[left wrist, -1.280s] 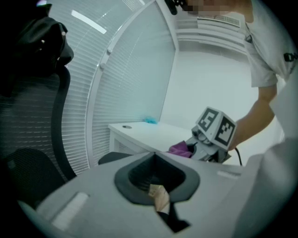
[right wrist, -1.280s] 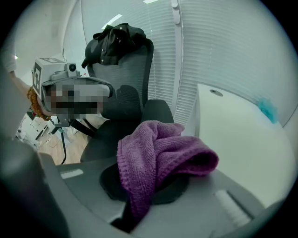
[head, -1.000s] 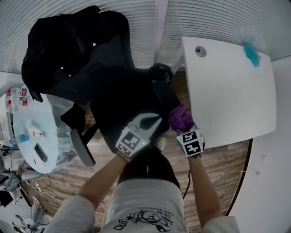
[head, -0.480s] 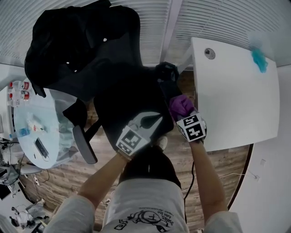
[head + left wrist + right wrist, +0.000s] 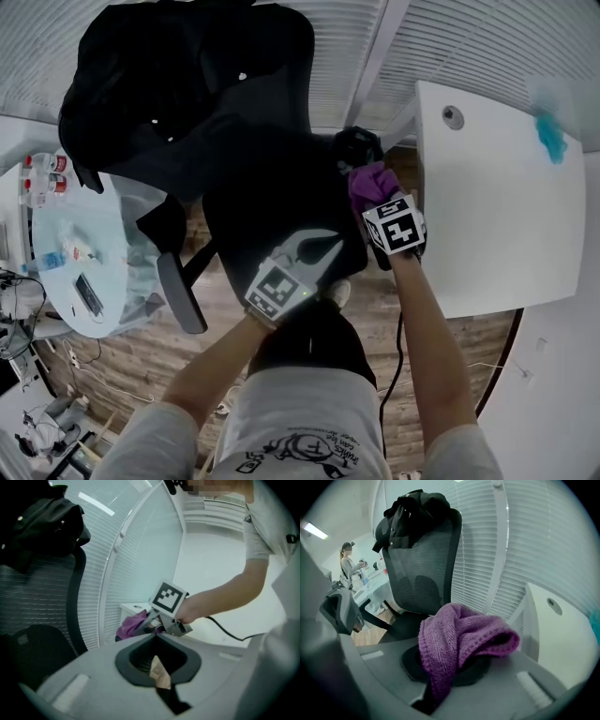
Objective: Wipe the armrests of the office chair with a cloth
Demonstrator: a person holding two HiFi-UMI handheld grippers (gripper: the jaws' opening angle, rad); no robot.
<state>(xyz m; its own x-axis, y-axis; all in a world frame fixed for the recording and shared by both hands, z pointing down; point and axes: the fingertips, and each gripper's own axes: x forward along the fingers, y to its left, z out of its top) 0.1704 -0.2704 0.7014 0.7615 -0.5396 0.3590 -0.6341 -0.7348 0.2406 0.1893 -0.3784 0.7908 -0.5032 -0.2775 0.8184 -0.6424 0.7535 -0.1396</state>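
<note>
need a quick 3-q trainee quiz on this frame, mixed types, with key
1. What does the right gripper hold? A) purple cloth B) a phone C) nothing
2. True or false: a dark garment is draped over the top of the backrest.
3. Fill in: the teal item lies on the white ____.
Key: 1 A; 2 true; 3 desk.

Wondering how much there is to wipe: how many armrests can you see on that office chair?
2. One armrest juts out bare on the left in the head view; the other armrest, by the white desk, lies partly under the purple cloth held in the right claw.
</note>
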